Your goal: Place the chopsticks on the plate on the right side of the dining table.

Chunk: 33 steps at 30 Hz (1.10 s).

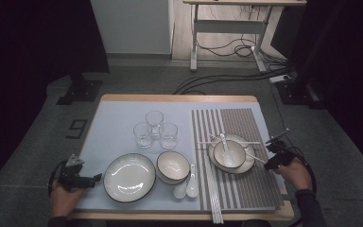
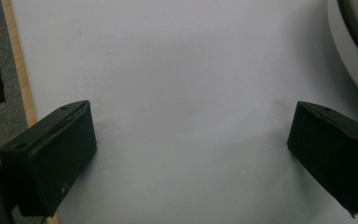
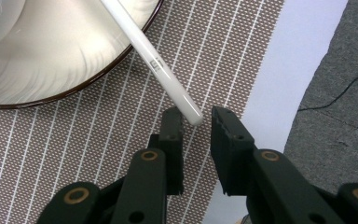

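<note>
A white chopstick (image 3: 154, 60) slants off the dark-rimmed plate (image 3: 51, 70) onto the striped placemat (image 3: 65, 149). Its free end lies between the jaws of my right gripper (image 3: 196, 123), with a sliver of gap still showing on one side, so the gripper is open. In the high view that gripper (image 1: 267, 163) sits at the right rim of the plate (image 1: 250, 163), which carries a bowl (image 1: 230, 155) and a spoon (image 1: 224, 143); a second chopstick (image 1: 231, 142) crosses it. My left gripper (image 2: 191, 149) hangs wide open over the blue mat (image 2: 182, 70), beside the large plate (image 2: 354, 51).
On the blue mat stand three glasses (image 1: 155, 128), a large plate (image 1: 129, 177), an empty bowl (image 1: 172, 166) and two white spoons (image 1: 187, 187). More chopsticks (image 1: 215, 205) lie along the placemat's left edge, overhanging the table's near edge. Bare placemat (image 1: 250, 189) lies in front of the right plate.
</note>
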### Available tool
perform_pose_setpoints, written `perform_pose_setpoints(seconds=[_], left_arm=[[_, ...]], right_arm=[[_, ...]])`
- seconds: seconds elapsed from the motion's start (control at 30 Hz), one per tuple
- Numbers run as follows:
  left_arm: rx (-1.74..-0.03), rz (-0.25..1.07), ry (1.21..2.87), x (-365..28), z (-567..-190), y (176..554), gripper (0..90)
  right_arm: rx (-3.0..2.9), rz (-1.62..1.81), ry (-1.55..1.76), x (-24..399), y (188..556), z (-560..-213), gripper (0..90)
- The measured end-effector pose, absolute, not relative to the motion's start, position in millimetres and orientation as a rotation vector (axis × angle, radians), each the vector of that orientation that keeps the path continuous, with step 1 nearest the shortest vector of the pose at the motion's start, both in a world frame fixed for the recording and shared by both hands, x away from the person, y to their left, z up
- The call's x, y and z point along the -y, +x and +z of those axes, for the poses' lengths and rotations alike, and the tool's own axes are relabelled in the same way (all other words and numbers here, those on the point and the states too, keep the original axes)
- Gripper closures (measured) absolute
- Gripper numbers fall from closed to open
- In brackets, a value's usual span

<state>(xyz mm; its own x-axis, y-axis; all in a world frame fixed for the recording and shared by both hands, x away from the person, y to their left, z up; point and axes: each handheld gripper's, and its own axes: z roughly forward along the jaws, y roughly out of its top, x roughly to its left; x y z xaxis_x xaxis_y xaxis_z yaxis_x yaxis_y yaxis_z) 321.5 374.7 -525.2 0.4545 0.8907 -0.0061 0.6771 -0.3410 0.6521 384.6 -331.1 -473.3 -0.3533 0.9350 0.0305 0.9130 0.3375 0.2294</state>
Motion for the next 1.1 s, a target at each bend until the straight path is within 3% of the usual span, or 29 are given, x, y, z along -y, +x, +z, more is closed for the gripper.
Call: perform_pose_setpoints(seconds=[0.5, 0.77, 1.1], left_arm=[[-1.303, 0.476, 2.123, -375, -525, 322, 0.9], [-1.303, 0.476, 2.123, -375, -525, 322, 0.9], [-1.304, 0.476, 2.123, -375, -525, 322, 0.9]], right_arm=[[-2.518, 0.325, 1.646, 317, 392, -470, 74.8], [-2.503, 0.302, 1.651, 319, 397, -470, 66.4], [-2.490, 0.304, 1.644, 323, 405, -470, 70.7]])
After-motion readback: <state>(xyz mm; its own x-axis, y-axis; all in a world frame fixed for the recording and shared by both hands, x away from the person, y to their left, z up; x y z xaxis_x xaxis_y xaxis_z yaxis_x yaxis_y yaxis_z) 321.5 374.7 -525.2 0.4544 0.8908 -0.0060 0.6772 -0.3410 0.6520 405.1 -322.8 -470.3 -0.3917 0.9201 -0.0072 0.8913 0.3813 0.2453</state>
